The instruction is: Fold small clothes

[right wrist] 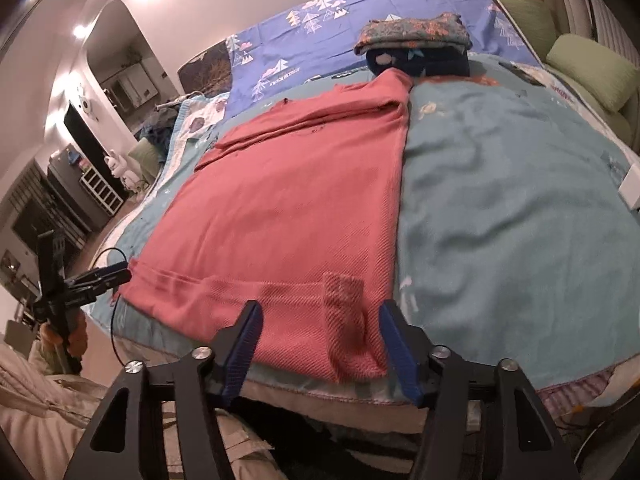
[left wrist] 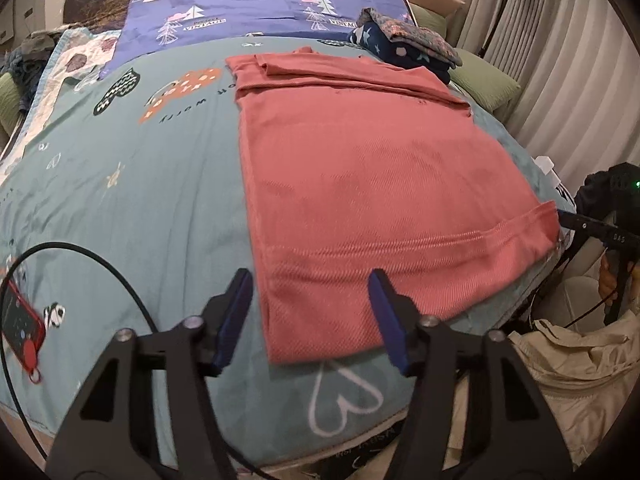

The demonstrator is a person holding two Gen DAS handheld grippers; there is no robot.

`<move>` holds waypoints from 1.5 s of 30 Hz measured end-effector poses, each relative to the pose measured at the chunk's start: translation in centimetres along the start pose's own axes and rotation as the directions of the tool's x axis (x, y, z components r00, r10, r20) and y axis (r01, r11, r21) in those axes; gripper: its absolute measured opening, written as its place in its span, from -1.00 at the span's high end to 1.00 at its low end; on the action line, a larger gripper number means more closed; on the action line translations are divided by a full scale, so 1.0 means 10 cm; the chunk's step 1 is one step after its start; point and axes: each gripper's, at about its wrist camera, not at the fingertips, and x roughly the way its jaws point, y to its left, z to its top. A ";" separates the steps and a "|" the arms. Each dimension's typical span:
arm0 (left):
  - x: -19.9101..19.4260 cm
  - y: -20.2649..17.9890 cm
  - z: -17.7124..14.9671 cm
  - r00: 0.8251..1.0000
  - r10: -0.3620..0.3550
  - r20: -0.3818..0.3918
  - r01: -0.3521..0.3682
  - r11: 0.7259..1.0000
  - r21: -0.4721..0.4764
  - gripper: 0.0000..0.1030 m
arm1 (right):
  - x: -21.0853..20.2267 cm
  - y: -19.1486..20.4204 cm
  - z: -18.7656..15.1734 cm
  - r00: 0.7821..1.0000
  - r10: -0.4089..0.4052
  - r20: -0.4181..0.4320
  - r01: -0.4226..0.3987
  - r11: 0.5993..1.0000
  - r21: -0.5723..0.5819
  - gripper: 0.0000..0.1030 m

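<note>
Salmon-pink knit garment (left wrist: 360,184) lying flat on the bed's teal blanket (left wrist: 140,200), sleeves folded in, ribbed hem nearest. Left gripper (left wrist: 310,280) and right gripper (right wrist: 320,312) half open, straddling near hem corners, gripping nothing. Bare blanket on both sides; folded clothes stack (right wrist: 416,44) far.

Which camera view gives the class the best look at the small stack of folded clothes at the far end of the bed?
The right wrist view: the stack of folded clothes sits near centre, showing a floral piece on top of a dark navy one. In the left wrist view the same stack appears further right, seen at an angle.
</note>
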 end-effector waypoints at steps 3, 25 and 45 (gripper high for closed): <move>0.03 0.04 -0.01 1.000 -0.003 -0.015 0.002 1.000 -0.023 0.22 | 0.05 0.03 -0.01 1.000 0.008 -0.007 -0.008 1.000 -0.017 0.09; -0.71 0.30 0.58 0.943 0.004 0.332 0.044 0.990 -0.137 0.89 | -0.36 0.11 0.56 0.971 0.076 0.226 -0.068 0.997 -0.046 0.93; 0.12 0.11 0.12 0.999 -0.014 -0.048 0.014 1.000 0.004 0.40 | 0.00 0.00 0.46 0.993 0.046 0.110 -0.047 0.999 0.005 0.91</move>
